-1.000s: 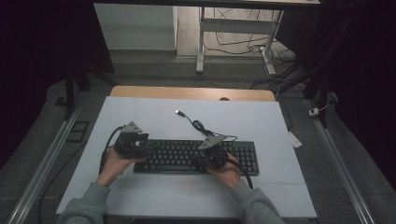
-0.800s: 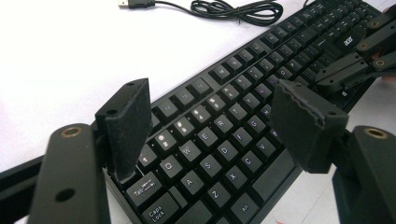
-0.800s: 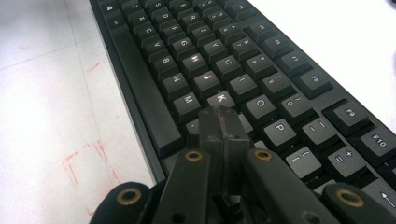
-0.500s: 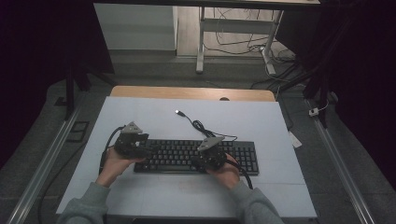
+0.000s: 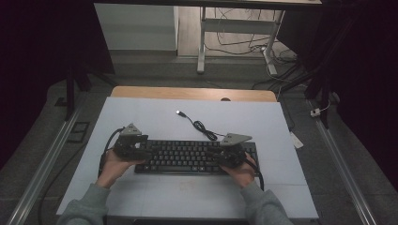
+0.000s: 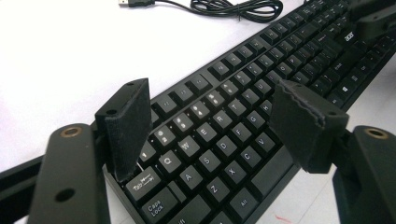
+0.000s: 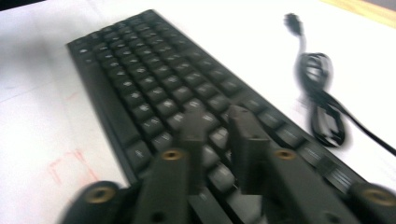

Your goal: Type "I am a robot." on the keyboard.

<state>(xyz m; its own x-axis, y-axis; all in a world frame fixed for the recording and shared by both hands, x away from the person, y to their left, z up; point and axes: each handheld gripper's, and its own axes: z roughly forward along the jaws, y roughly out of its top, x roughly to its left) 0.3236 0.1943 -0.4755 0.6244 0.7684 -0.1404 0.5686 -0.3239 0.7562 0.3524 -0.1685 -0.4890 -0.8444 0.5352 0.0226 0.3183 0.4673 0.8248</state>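
Setting: white desk (image 5: 155,117) in a dim room. Left gripper (image 6: 212,123): spread, straddling the keyboard's (image 5: 192,157) Tab end. Right gripper (image 7: 219,140): jaws just opening, narrow gap, nothing between, above the keyboard's opposite end. Keyboard: mid-desk, probably light, rigid; best held by its ends. Cable (image 5: 199,125): coiled behind keyboard.

Keyboard (image 5: 195,157) lies on the table (image 5: 155,117), its coiled cable (image 5: 199,125) behind it
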